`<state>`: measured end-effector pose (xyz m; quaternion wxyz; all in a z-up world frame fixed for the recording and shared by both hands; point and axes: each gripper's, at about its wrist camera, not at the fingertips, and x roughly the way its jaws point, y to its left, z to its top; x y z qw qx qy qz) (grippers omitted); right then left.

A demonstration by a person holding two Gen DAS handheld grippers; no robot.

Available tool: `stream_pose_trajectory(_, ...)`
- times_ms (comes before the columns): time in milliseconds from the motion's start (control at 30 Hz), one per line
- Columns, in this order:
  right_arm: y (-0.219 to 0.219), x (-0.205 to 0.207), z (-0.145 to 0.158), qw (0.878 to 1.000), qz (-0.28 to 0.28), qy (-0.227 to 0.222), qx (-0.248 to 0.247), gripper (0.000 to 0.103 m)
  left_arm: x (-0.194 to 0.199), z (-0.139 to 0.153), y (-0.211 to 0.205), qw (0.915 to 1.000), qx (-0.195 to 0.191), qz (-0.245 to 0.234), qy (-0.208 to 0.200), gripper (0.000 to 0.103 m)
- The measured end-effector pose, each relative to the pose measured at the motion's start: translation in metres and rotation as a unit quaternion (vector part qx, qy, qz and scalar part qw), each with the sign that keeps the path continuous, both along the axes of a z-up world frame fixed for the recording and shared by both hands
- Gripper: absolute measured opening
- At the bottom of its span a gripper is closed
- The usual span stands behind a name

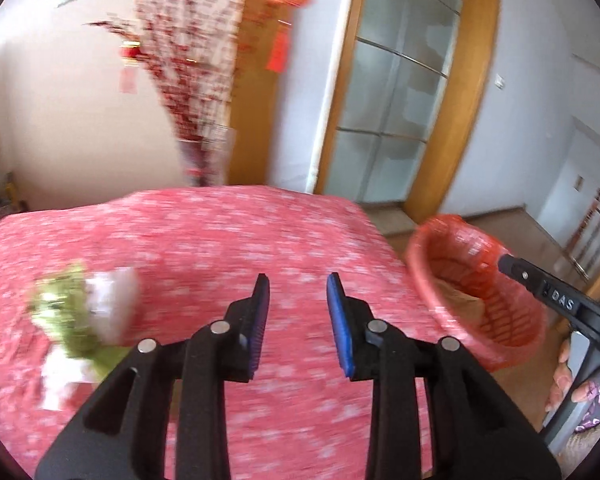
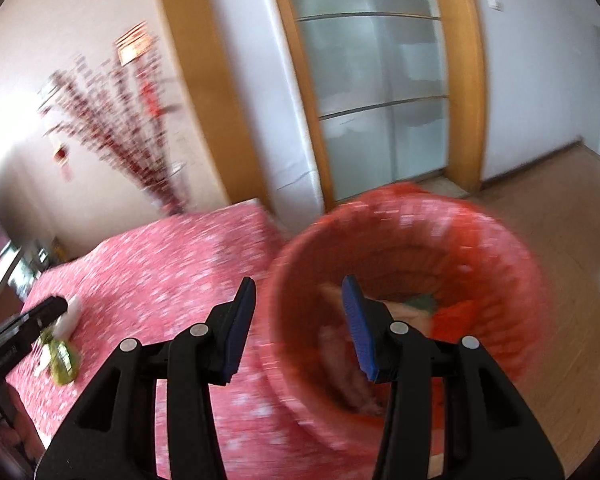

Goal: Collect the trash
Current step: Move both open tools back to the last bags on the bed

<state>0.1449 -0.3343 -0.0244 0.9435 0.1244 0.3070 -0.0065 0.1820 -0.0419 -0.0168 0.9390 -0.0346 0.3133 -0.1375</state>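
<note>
The left gripper (image 1: pixel 298 312) hangs above the desk (image 1: pixel 204 232), which is covered by a red cloth with a pale speckled pattern. Its jaws stand partly apart, with nothing between the blue pads; only the cloth shows in the gap.

The trash (image 1: pixel 82 320), a blurred heap of green and white crumpled wrappers, lies on the cloth to the left of the left gripper and clear of it. In the right wrist view the same heap (image 2: pixel 62 356) sits at the near left part of the desk, with the tip of the left gripper just beside it.

The right gripper (image 2: pixel 300 320) is held over the rim of the red basket (image 2: pixel 480 240), which stands off the right edge of the desk above a wooden floor (image 2: pixel 560 216). Its jaws are partly apart and empty; one finger lies over the desk edge, the other over the basket's mouth. Blurred scraps, brown, green and orange, lie inside the basket.

Behind the desk stand a vase of red branches (image 1: pixel 204 152) and a frosted glass door (image 1: pixel 396 92) in a wooden frame. The person's fingers (image 1: pixel 566 376) show at the lower right of the left wrist view.
</note>
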Motion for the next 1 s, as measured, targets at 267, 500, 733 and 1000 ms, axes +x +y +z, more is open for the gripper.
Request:
stream_pose_trajectory(267,0.111,0.014,-0.001,0.991,0.132,0.005,-0.001,0.045,-0.022,0.005,0.11,0.9916,0.025,0.126,-0.015,0.04)
stream_pose_trajectory(500,0.222,0.018,-0.009,0.968,0.252,0.019,0.0,0.04,-0.05,0.001,0.191,0.9765,0.038,0.212,-0.013,0.043)
stream_pose_trajectory(733,0.293,0.022,-0.026,0.95,0.308,0.039,-0.018,0.039,-0.069,-0.013,0.24,0.9685,0.012,0.249,0.004,0.043)
stream_pose_trajectory(1000,0.322,0.034,-0.03,0.951,0.305,0.04,-0.035,0.039,-0.076,-0.026,0.261,0.966,-0.008,0.258,0.015,0.043)
